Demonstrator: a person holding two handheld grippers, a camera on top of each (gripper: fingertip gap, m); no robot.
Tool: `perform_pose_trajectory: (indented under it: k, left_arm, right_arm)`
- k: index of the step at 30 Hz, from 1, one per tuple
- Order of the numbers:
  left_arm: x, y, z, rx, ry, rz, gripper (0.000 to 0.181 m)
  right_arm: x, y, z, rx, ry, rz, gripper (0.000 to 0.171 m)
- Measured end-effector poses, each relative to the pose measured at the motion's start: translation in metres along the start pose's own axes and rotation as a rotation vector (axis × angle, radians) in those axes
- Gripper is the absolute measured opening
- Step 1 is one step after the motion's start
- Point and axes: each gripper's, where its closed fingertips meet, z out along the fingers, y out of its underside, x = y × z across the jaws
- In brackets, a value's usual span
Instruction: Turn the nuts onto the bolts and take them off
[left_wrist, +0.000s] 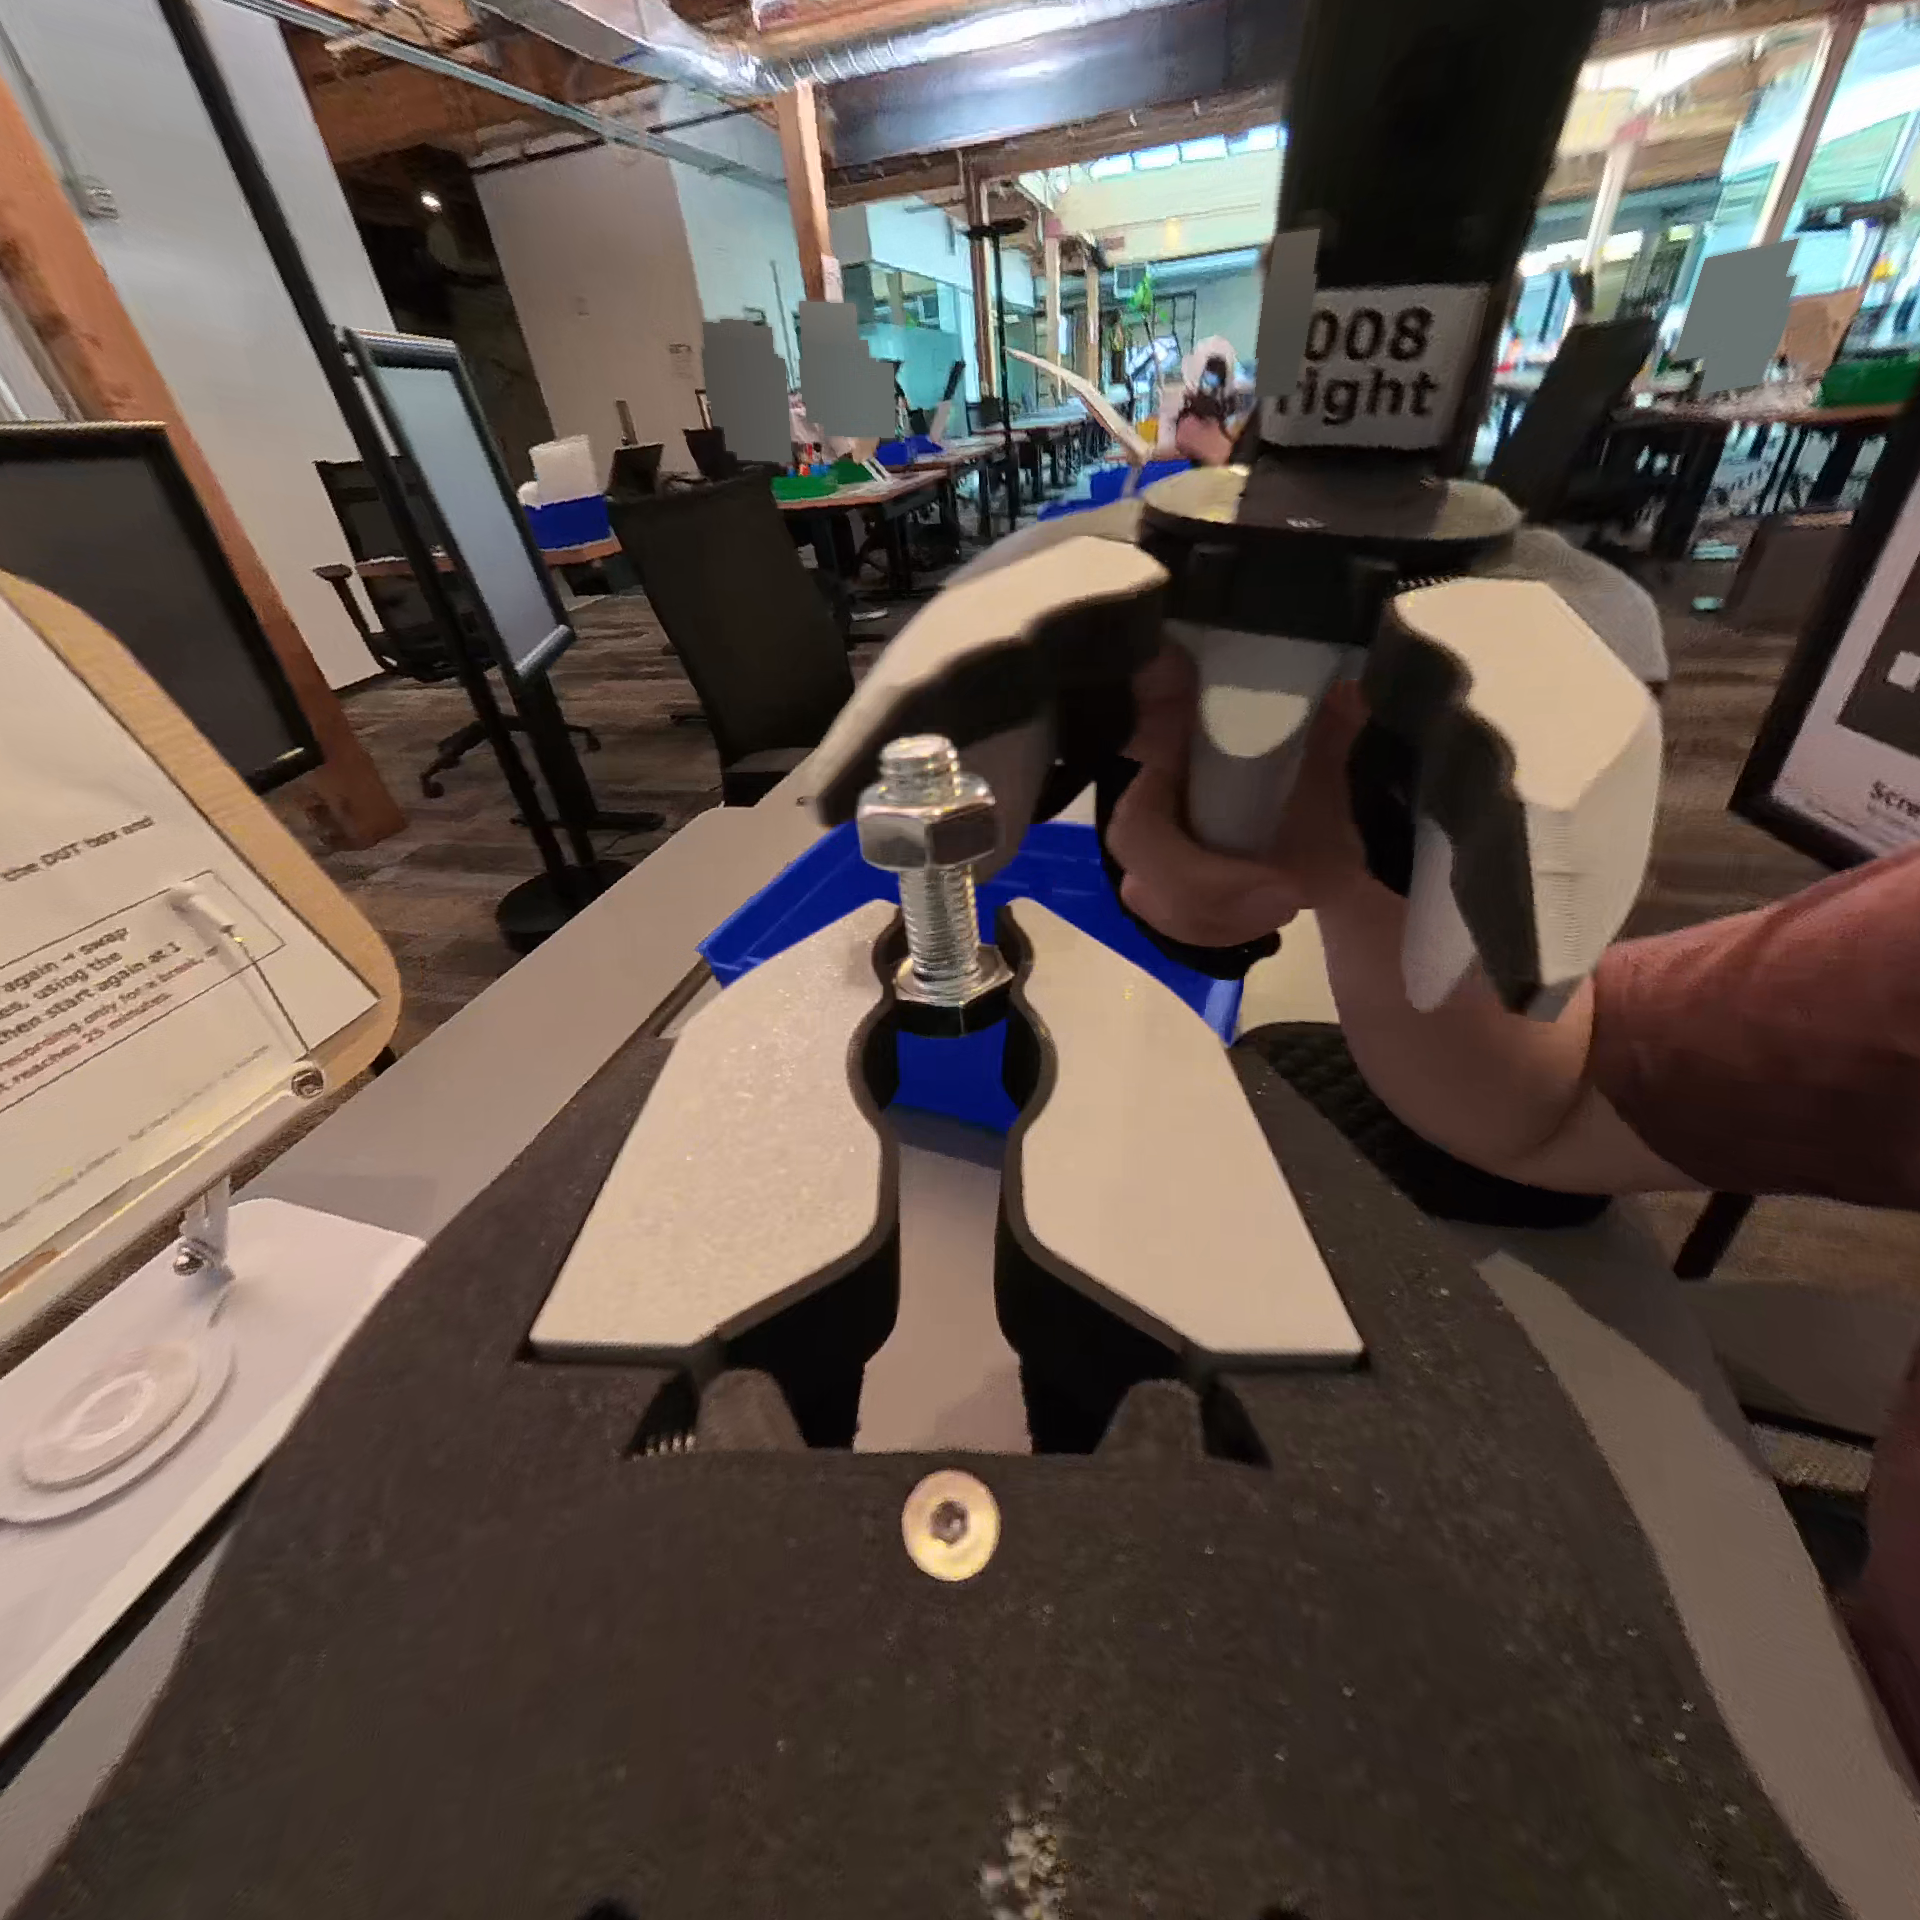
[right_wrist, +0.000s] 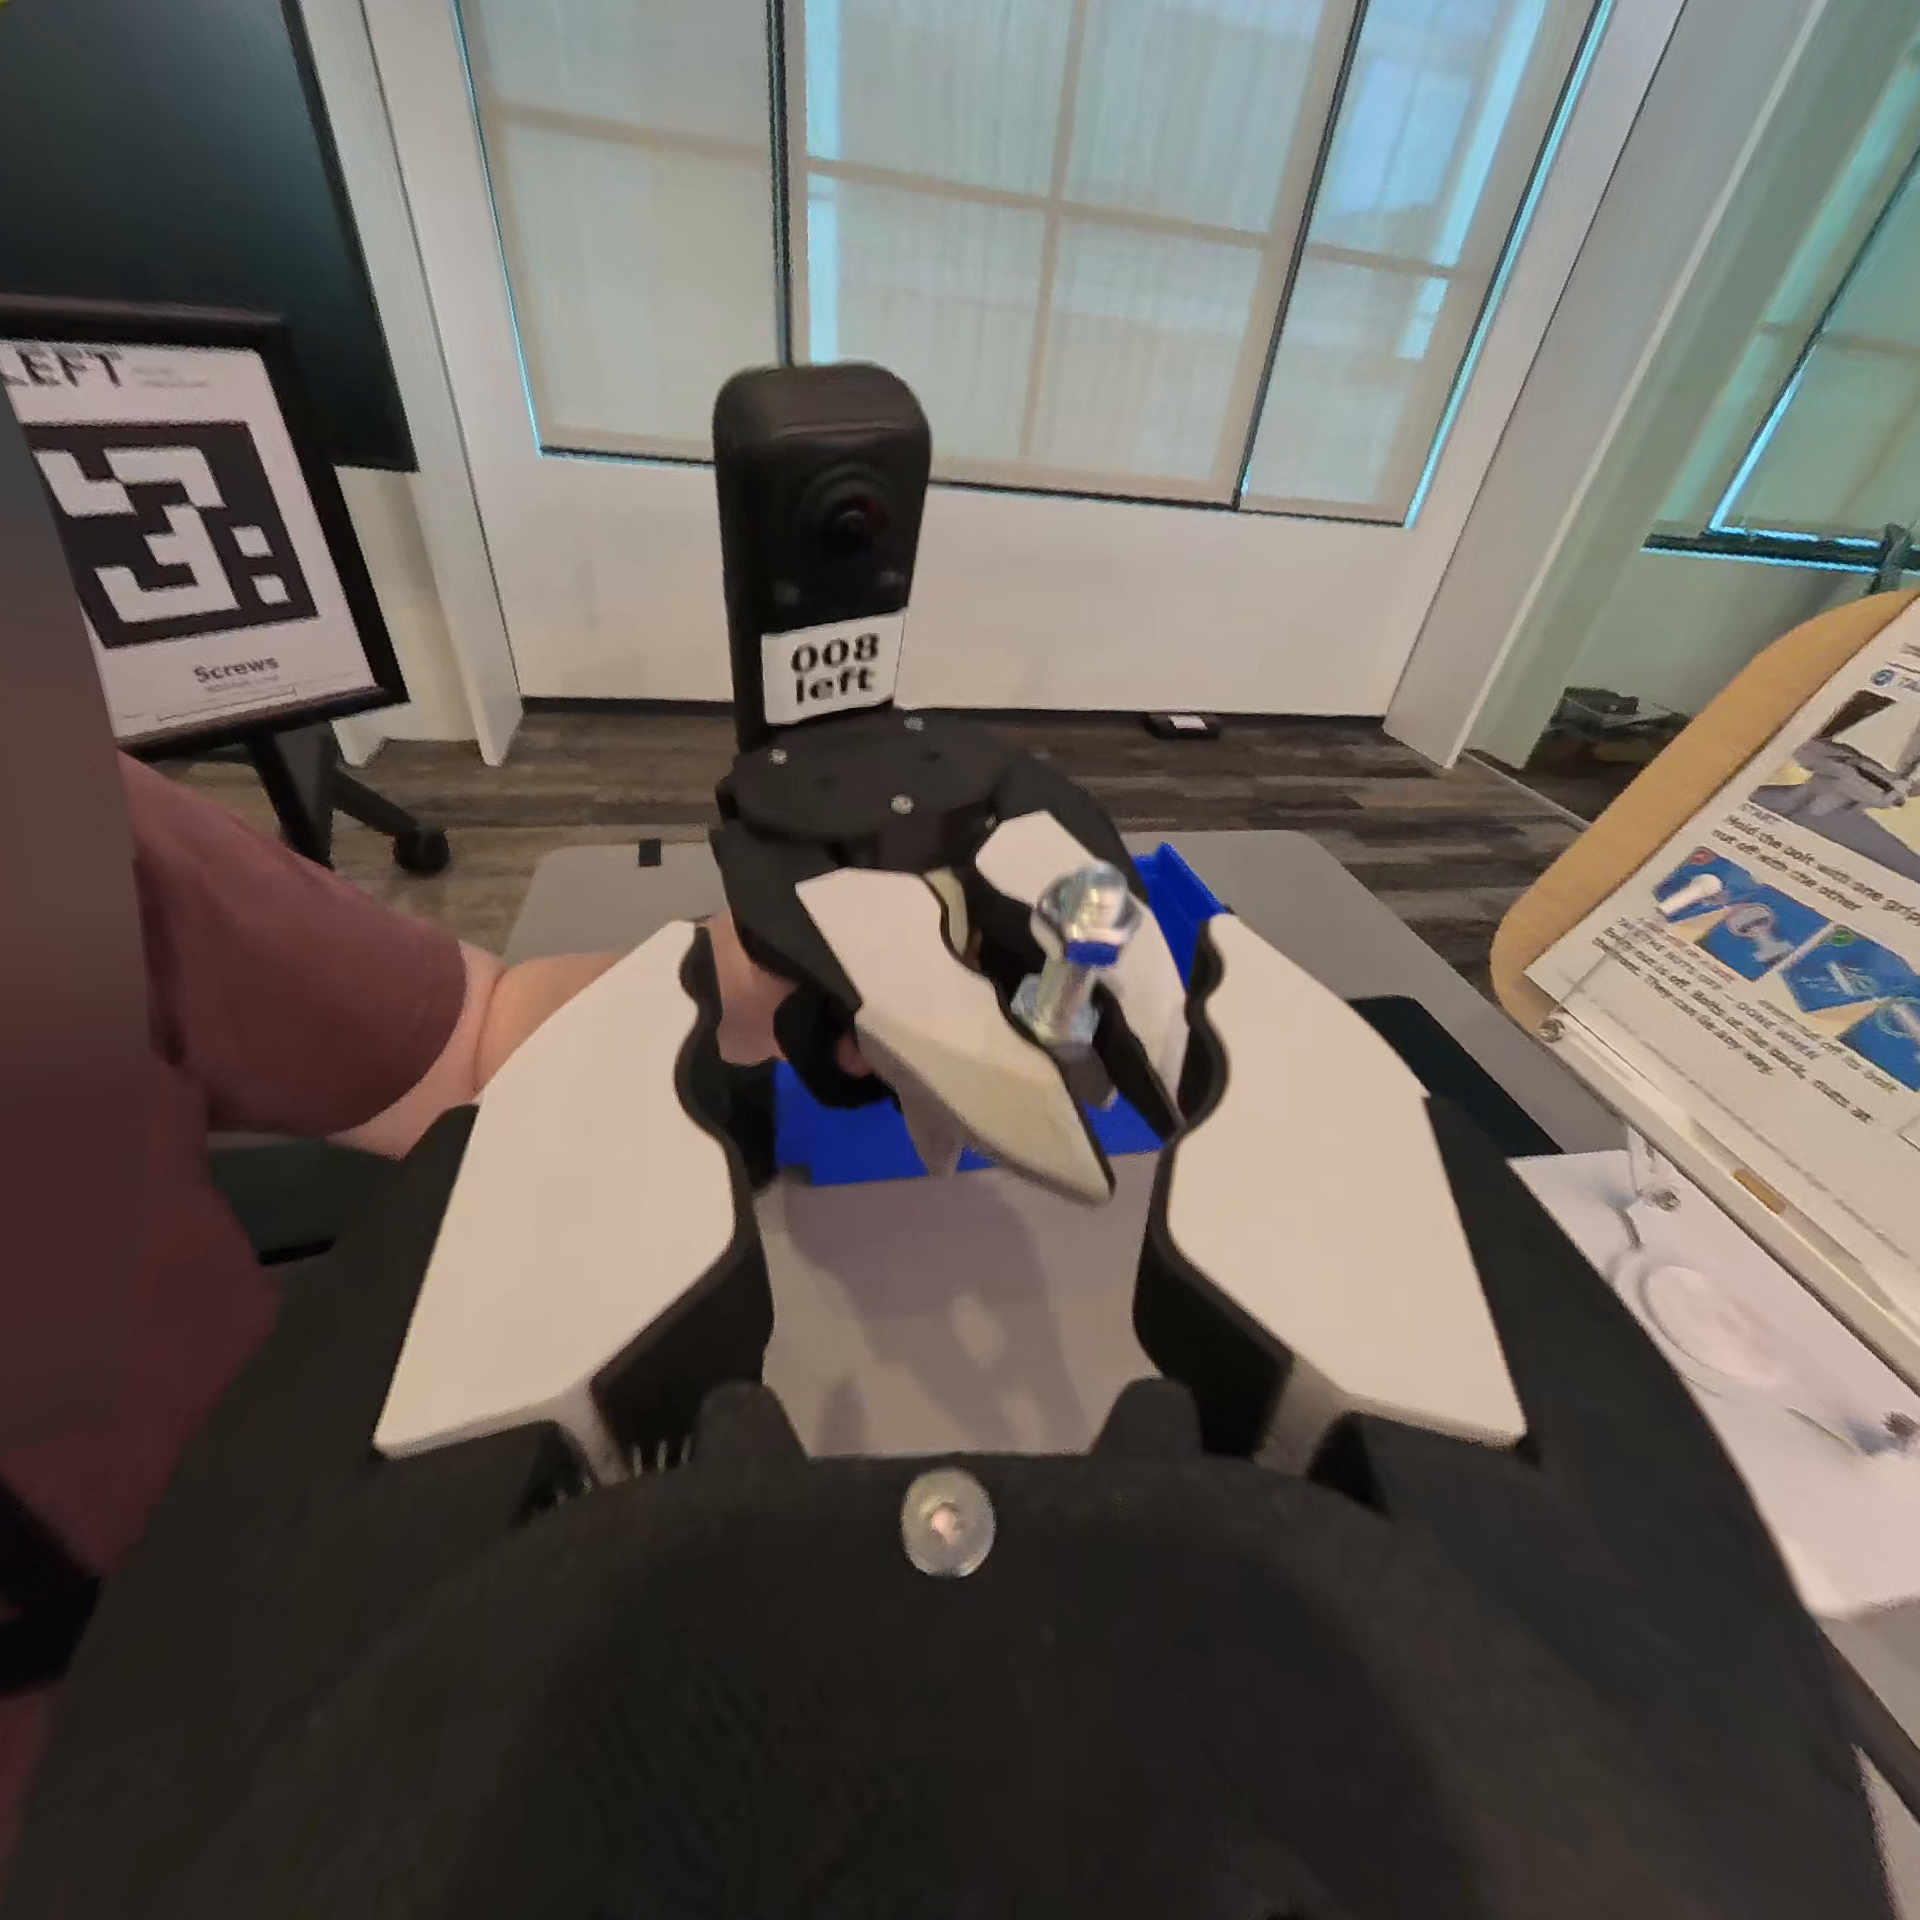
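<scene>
Left tongs (left_wrist: 948, 961) pinching upright bolt (left_wrist: 938, 935) at its head, nut (left_wrist: 925, 826) near top, right tongs (right_wrist: 951, 1039) spread, blue bin (left_wrist: 1101, 883) beyond on grey bench (left_wrist: 582, 1101)

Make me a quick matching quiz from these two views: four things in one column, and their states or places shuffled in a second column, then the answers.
Things:
1. left gripper
2. right gripper
3. nut
4. blue bin

States or places:
A. threaded near the top of the bolt
B. open, holding nothing
C. on the table, behind the bolt
D. shut on the bolt's lower end

Pairs: 1-D, 2-B, 3-A, 4-C
</scene>
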Motion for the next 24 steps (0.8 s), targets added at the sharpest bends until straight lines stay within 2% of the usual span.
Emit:
perform_pose_trajectory:
  k: [2,5,6,7,9,12,14,18,24]
  left_arm:
    - [0.005,0.004,0.004,-0.024,0.001,0.036,0.015]
    - [0.001,0.006,0.004,-0.026,-0.014,0.029,0.015]
    - [-0.006,0.004,0.001,-0.017,-0.039,0.02,0.015]
    - [-0.014,0.003,-0.003,-0.012,-0.068,0.002,0.015]
    - [-0.026,0.0,-0.011,0.003,-0.095,-0.032,0.015]
    - [-0.022,-0.007,-0.014,0.045,-0.049,-0.07,0.015]
    - [-0.015,-0.005,-0.01,0.029,-0.029,-0.055,0.015]
    - [-0.007,-0.002,-0.003,0.024,0.006,-0.065,0.015]
    - [-0.002,0.0,0.001,0.007,0.001,-0.027,0.015]
  right_arm:
    - [-0.005,-0.003,0.004,0.042,-0.047,0.033,0.086]
    - [-0.01,-0.002,0.003,0.03,-0.094,0.066,0.093]
    - [-0.01,-0.002,-0.003,0.011,-0.097,0.054,0.082]
    - [-0.017,-0.005,-0.01,0.009,-0.151,0.051,0.059]
    - [-0.025,-0.02,-0.023,0.069,-0.218,0.104,0.059]
    - [-0.004,-0.02,-0.024,0.087,-0.067,0.048,0.065]
    - [0.003,-0.012,-0.018,0.055,-0.041,0.044,0.065]
    - [0.016,0.0,-0.008,0.047,-0.015,0.106,0.035]
    - [0.02,0.006,-0.001,0.087,-0.089,0.22,0.021]
